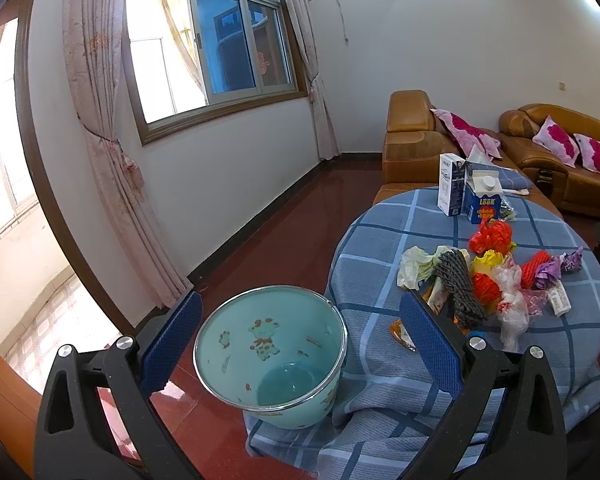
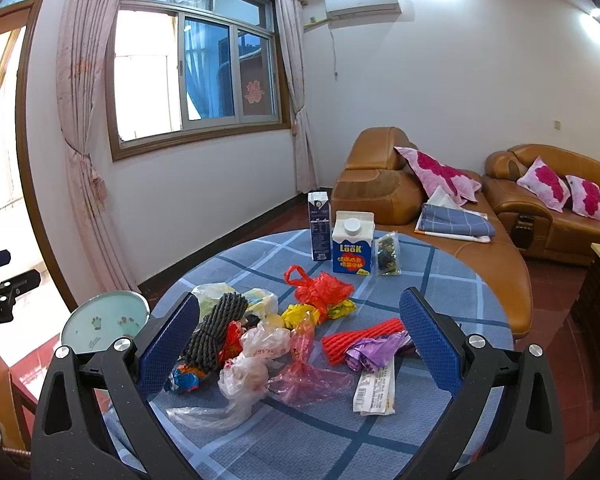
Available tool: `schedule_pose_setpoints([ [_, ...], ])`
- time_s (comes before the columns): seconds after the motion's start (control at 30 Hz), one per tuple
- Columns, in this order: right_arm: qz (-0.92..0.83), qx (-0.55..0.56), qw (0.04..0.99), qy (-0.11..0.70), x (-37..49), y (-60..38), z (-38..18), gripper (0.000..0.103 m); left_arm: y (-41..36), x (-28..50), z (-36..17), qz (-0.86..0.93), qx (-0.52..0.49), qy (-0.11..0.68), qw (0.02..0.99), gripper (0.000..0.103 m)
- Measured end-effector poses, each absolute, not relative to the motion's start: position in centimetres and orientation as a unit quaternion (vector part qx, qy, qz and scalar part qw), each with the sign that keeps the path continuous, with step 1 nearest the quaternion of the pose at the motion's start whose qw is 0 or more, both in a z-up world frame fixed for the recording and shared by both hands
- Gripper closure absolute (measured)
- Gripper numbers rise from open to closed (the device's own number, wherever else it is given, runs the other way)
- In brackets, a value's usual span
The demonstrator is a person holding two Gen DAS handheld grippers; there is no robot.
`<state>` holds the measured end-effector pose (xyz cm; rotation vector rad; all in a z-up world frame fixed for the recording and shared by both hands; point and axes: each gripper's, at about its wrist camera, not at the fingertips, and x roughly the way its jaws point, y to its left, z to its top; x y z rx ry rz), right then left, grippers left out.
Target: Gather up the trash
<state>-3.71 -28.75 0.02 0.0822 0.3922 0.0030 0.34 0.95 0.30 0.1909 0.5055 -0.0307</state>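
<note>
Right wrist view: right gripper (image 2: 300, 340) spread wide over crinkled plastic bags (image 2: 256, 364) and ribbed red foam netting (image 2: 360, 340) on the checked tablecloth (image 2: 440, 276). Left gripper (image 1: 300, 344) gapes around a glossy mint enamel bucket (image 1: 272, 352) at six o'clock.

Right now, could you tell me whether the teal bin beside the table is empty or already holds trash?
Empty: the left wrist view looks straight into the teal bin and shows its bare bottom, with only printed cartoon figures on its inner wall.

Left wrist view near, above the bucket (image 1: 271, 354); right above the table (image 2: 440, 280); trash pile (image 2: 260, 332) shared.
</note>
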Motion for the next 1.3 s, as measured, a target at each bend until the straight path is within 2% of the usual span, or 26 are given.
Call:
schedule_pose_setpoints([
  [1.3, 0.006, 0.038, 0.979, 0.199, -3.73, -28.16, -0.56, 0.005, 1.20, 0.51, 0.27, -0.013, 0.096, 0.249, 0.964, 0.006],
])
